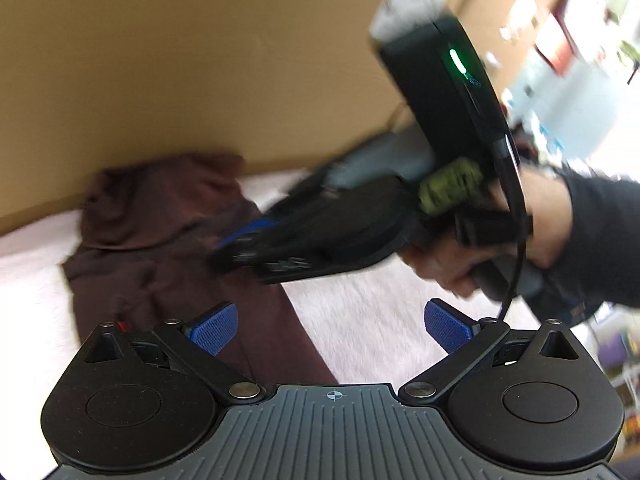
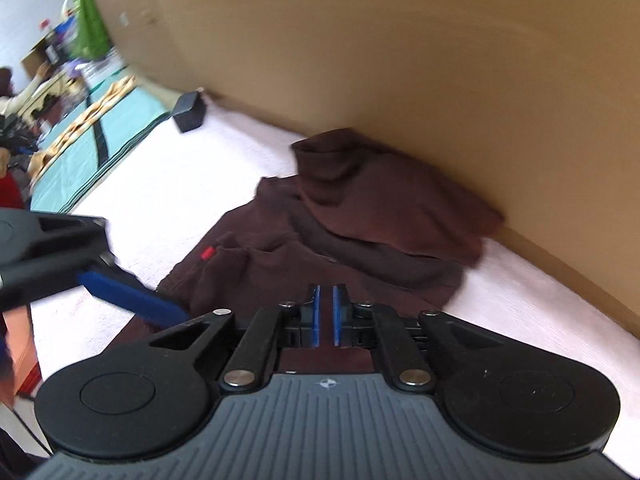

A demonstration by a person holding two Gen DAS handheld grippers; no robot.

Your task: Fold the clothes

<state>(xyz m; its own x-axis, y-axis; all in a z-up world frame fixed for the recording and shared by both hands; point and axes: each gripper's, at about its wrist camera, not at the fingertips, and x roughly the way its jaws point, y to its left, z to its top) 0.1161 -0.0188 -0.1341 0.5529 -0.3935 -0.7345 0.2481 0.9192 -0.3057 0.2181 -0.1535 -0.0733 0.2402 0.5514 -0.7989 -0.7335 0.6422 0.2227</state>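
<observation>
1. the brown garment (image 2: 360,220) lies crumpled on a pale pink fuzzy surface (image 2: 168,184), bunched against the tan wall (image 2: 400,40) at the surface's far edge; its upper layers are folded over in a heap, and a small red tag (image 2: 208,254) shows on its near left part.
2. the right gripper (image 2: 326,312) points steeply down over the near part of the garment, its blue pads (image 2: 338,312) drawn almost together with only a thin slit between them; no cloth shows in that slit.
3. in the left wrist view the right gripper (image 1: 240,256) is tilted down toward the garment (image 1: 160,240), held by a hand (image 1: 460,268) in a dark sleeve (image 1: 600,232); whether its tips touch the cloth cannot be told through the blur.
4. the left gripper (image 1: 332,328) has its jaws spread wide, nothing between them; the garment's edge lies under its left pad (image 1: 212,330), bare pink surface under the right one.
5. in the right wrist view the left gripper's blue finger (image 2: 132,296) reaches in from the left to the garment's near left edge, most of its body cut off by the frame.
6. a dark small box (image 2: 188,112) sits near the wall toward the far left corner; the room behind is blurred.
</observation>
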